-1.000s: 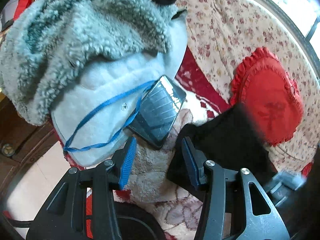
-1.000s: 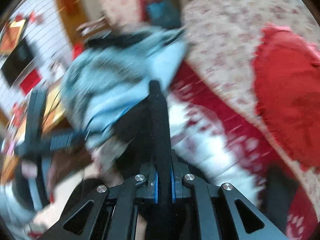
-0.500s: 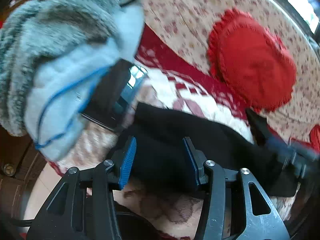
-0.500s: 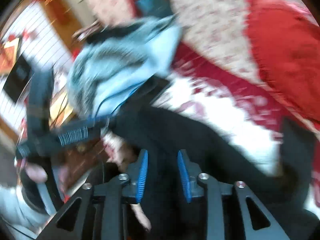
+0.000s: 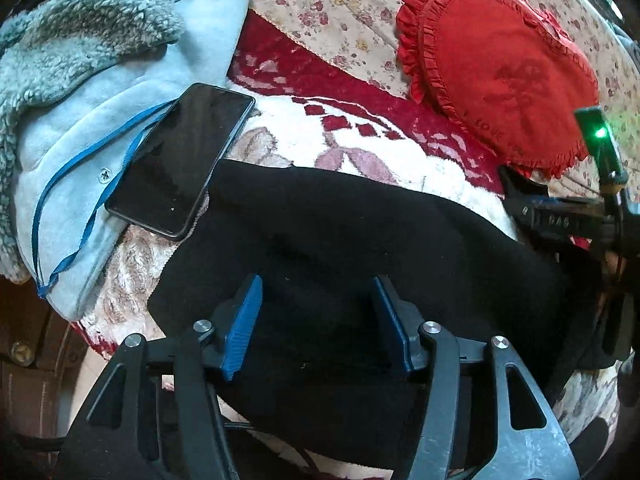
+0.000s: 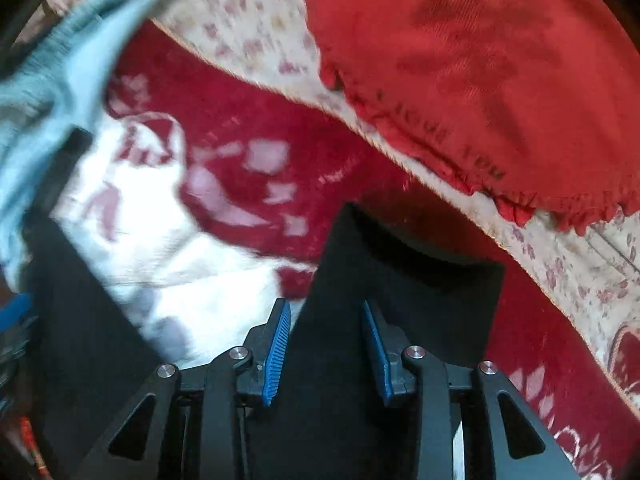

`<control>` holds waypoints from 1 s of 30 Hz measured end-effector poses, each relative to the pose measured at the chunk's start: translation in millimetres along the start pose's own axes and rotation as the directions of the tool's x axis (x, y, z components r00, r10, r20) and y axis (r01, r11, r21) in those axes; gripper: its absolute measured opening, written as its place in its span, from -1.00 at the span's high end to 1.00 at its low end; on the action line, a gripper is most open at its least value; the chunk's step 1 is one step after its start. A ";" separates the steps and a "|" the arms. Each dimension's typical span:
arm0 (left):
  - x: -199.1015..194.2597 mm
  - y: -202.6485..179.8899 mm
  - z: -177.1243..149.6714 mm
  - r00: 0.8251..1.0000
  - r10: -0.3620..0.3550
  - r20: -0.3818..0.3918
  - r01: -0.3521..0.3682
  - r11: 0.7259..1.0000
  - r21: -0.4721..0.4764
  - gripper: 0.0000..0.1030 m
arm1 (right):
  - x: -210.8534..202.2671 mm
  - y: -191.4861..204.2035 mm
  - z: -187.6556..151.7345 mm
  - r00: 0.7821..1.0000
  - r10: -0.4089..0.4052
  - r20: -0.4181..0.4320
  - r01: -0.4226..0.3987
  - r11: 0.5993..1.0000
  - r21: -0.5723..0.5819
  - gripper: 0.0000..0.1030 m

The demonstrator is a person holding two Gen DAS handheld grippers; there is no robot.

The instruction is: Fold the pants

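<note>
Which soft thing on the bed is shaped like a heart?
The red frilly cushion on the flowery cover. The fluffy blue jacket and the black pants are just floppy clothes without that shape.

Red-and-white patterned blanket (image 5: 352, 136) over floral bedcover (image 5: 340, 12), bearing black pants (image 5: 360, 232), phone (image 5: 180, 160), fleece jacket (image 5: 80, 80), red heart cushion (image 5: 500, 68)

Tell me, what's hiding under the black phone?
The phone lies partly on the light blue jacket, over its blue cord, and partly on the patterned blanket. Its lower corner touches the black pants. Anything directly beneath is covered.
</note>
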State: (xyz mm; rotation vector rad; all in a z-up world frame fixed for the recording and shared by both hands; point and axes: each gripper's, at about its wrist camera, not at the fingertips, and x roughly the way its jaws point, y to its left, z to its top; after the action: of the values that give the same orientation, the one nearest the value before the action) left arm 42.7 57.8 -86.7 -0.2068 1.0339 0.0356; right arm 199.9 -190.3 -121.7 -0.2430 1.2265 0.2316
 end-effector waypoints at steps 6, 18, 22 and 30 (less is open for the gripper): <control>-5.1 5.7 2.3 1.000 -0.025 0.005 0.026 0.999 -0.042 -0.08 | -58.1 -37.7 -16.7 0.983 0.066 0.173 -0.084 0.991 0.102 0.92; -19.3 -14.1 -3.9 0.998 -0.068 0.006 0.068 0.996 -0.050 -0.08 | -189.6 -131.1 -202.1 0.943 -0.058 0.327 -0.089 0.905 0.417 0.92; -23.6 -27.5 -8.1 0.997 -0.080 -0.002 0.080 0.996 -0.033 -0.08 | -162.7 -133.5 -257.5 0.974 -0.024 0.223 -0.088 0.874 0.478 0.92; -32.9 -54.6 -4.7 0.995 -0.104 0.014 0.103 0.994 0.037 -0.08 | -160.6 -135.8 -292.8 0.972 0.026 0.234 -0.145 0.847 0.511 0.79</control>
State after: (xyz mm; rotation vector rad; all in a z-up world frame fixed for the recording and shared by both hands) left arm 28.7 5.7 -52.5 -0.2262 1.0058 -0.0753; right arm -72.9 -416.2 -54.9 0.3127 1.0367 -0.0095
